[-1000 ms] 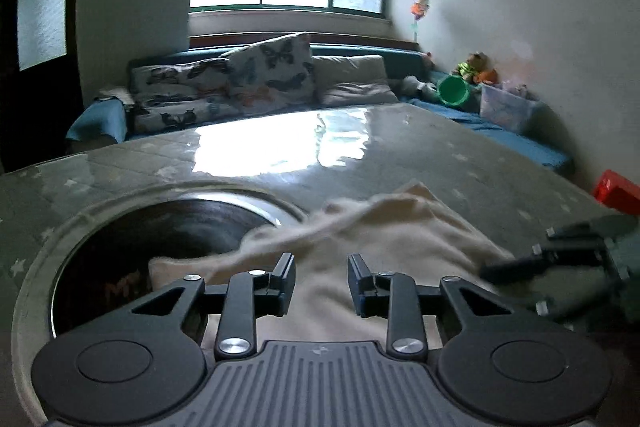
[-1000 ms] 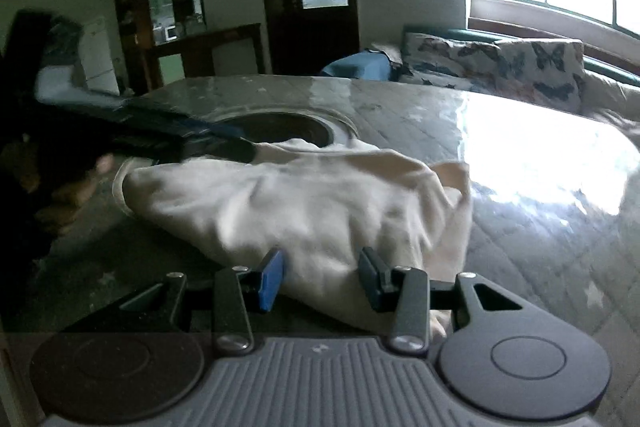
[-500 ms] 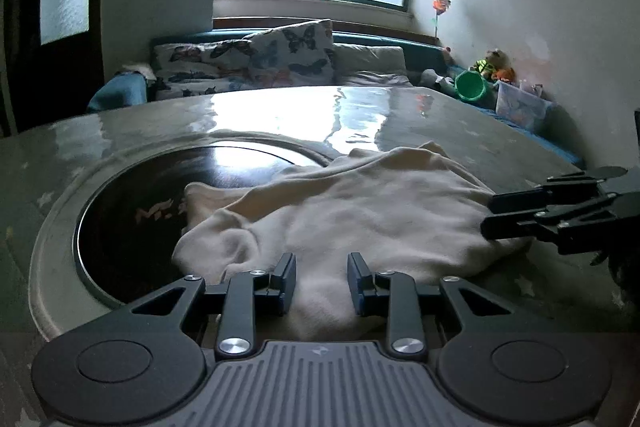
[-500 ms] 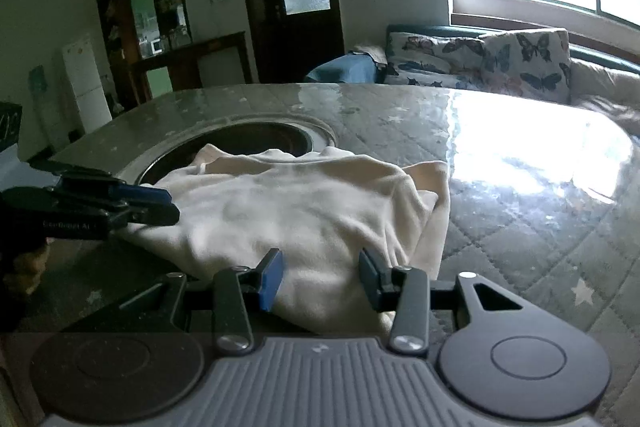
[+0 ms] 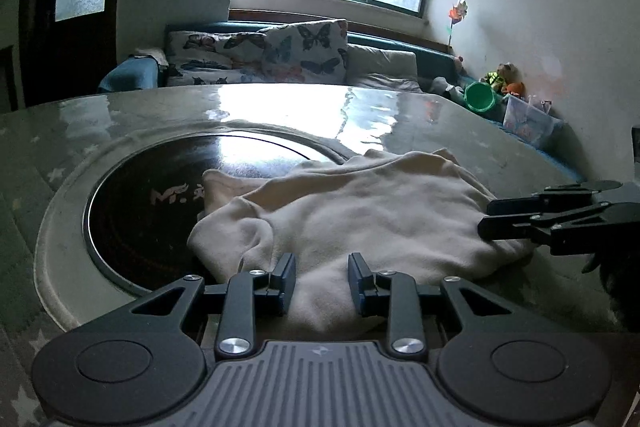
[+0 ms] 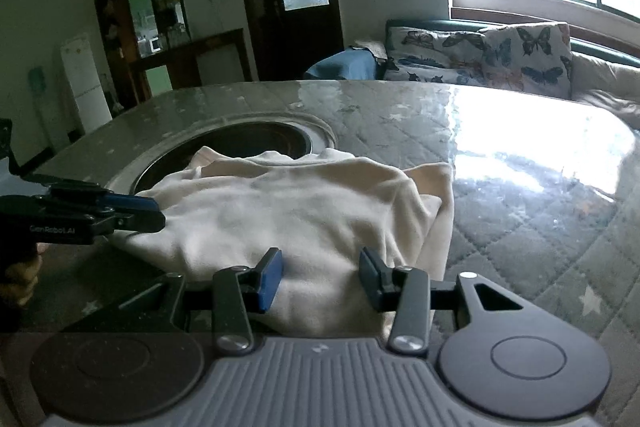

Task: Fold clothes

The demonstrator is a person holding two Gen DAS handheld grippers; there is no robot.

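A cream-coloured garment (image 5: pixel 372 223) (image 6: pixel 288 211) is seen lying folded into a loose, rumpled bundle on the quilted, star-patterned surface (image 6: pixel 540 247). One edge is draped over the rim of the dark round inset (image 5: pixel 160 203), and soft creases are shown across its top.

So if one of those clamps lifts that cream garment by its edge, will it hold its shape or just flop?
Probably flop: the cream garment lies in soft rumpled folds and sags over the rim of the round black cooktop. It looks light for its size, a thin knit in a few layers. On the glossy table it would likely slide and bunch if pushed.
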